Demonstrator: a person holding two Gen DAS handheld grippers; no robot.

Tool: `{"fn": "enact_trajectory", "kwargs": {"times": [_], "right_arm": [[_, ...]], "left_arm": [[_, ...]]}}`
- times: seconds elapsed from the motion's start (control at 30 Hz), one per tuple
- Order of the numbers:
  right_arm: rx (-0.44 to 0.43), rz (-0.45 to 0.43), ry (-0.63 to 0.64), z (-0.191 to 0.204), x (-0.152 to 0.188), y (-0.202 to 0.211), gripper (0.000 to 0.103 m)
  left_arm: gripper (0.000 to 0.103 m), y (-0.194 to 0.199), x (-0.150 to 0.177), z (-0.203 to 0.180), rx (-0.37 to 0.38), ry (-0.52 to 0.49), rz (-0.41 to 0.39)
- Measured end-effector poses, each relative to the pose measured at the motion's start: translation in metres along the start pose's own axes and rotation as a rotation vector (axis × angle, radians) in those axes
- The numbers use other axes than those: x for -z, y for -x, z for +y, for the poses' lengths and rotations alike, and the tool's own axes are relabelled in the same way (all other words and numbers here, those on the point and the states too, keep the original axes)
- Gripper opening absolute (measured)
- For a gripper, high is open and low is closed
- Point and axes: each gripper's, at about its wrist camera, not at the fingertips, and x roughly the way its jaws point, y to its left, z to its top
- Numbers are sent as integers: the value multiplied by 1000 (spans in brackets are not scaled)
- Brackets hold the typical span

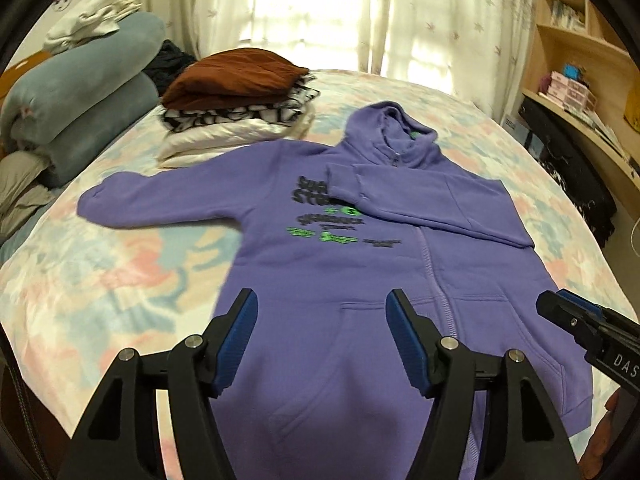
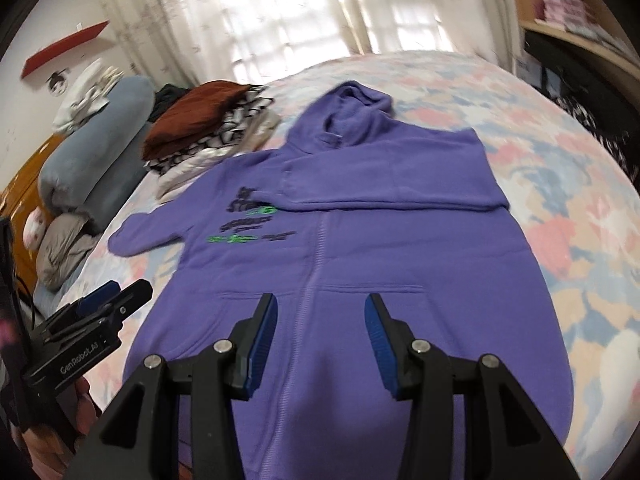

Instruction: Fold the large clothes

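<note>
A purple zip hoodie (image 1: 340,264) with black and green print lies flat, front up, on the bed (image 1: 120,264); it also shows in the right wrist view (image 2: 352,264). Its right-side sleeve (image 1: 420,200) is folded across the chest; the other sleeve (image 1: 160,200) stretches out to the left. The hood (image 1: 392,132) points away. My left gripper (image 1: 322,312) is open and empty above the hem and pocket. My right gripper (image 2: 320,316) is open and empty above the zipper near the hem. Each gripper shows at the edge of the other's view (image 1: 576,320) (image 2: 116,300).
A stack of folded clothes (image 1: 236,100) with a brown item on top sits at the far left of the bed. Rolled blue bedding (image 1: 88,100) lies along the left edge. Shelves and a desk (image 1: 580,80) stand at the right. Curtains (image 1: 320,8) hang behind.
</note>
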Motion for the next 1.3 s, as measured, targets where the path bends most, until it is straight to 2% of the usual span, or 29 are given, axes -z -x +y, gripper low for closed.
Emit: {"fn": "enact_trajectory", "kwargs": {"times": [0.23,0.5,0.73,0.97,1.13,1.2,1.3], "right_arm": [[0,-8,113,51,-3,-3,46],[-35,13,217,107,-12,-37,46],[-86,56,275,160,-25,-97,46],[-124,50,303,209,-49,-161,45],[-150,5,321,243,-71,-199,45],[-164,-3,322,254,-79,-215,42],[-171,15,323,269,-88,-246,31]], "left_arm": [[66,2,0,49,-4,74,-5],[67,-34,-2,133,3,245,43],[67,-78,-8,209,55,398,24],[67,-141,-39,282,123,536,21],[67,-180,-52,329,75,631,62],[67,-195,-51,346,28,683,102],[66,-207,-48,367,55,753,98]]}}
